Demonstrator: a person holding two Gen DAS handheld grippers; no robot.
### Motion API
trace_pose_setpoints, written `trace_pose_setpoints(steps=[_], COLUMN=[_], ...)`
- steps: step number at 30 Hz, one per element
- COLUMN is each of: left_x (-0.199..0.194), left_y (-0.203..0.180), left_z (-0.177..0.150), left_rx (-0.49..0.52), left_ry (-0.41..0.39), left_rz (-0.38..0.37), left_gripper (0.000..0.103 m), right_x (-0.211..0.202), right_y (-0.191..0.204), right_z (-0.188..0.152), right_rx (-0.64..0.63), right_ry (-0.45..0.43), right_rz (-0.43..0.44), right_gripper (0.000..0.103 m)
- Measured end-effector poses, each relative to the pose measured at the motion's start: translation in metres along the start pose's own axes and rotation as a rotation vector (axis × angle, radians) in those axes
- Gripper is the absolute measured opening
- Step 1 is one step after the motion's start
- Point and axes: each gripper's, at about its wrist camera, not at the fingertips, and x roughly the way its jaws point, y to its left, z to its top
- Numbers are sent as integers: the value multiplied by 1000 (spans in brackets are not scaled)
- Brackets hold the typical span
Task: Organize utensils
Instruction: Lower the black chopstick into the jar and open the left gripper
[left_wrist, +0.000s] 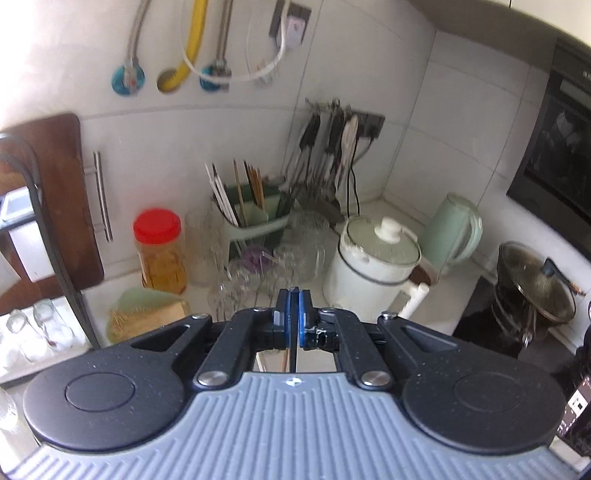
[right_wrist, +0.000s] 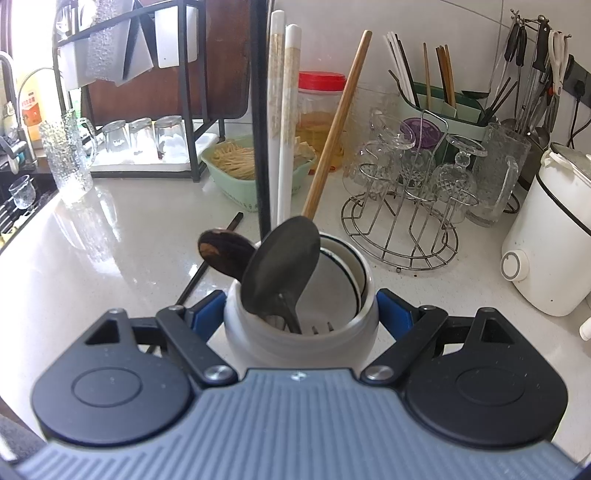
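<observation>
- Partly hidden, the white ceramic utensil crock (right_wrist: 301, 325) has its base behind the right gripper (right_wrist: 301, 314), whose jaws clamp its sides.
- It holds a dark ladle-like spoon (right_wrist: 282, 266), a wooden-handled spoon (right_wrist: 225, 251), white chopsticks (right_wrist: 282, 122) and fork tines, their lower ends unseen.
- Only the left wrist view shows the left gripper (left_wrist: 294, 314): jaws closed, seemingly on a thin dark strip I cannot identify.
- Open white desk (right_wrist: 110, 240) lies left of the crock; a wire glass rack (right_wrist: 402, 206) is nearby on its right.
- A green chopstick caddy (left_wrist: 255, 218) stands in the desk's back corner, blurred in the left view.
</observation>
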Motion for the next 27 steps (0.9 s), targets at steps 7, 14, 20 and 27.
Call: trace_pose_setpoints(steps=[7, 14, 20, 27], left_x=[32, 65, 85, 77], left_y=[0, 2, 2, 3], left_z=[-9, -14, -21, -19], left_rx=[-14, -47, -85, -97], left_ry=[142, 278, 349, 309], left_rz=[-10, -29, -31, -29], left_gripper=[5, 4, 4, 5], right_x=[0, 1, 0, 0], right_y=[0, 0, -1, -1], right_z=[0, 0, 0, 0], right_rx=[-9, -10, -13, -13], right_ry=[-2, -11, -14, -13], right_rz=[5, 11, 15, 15], right_gripper=[90, 90, 90, 90])
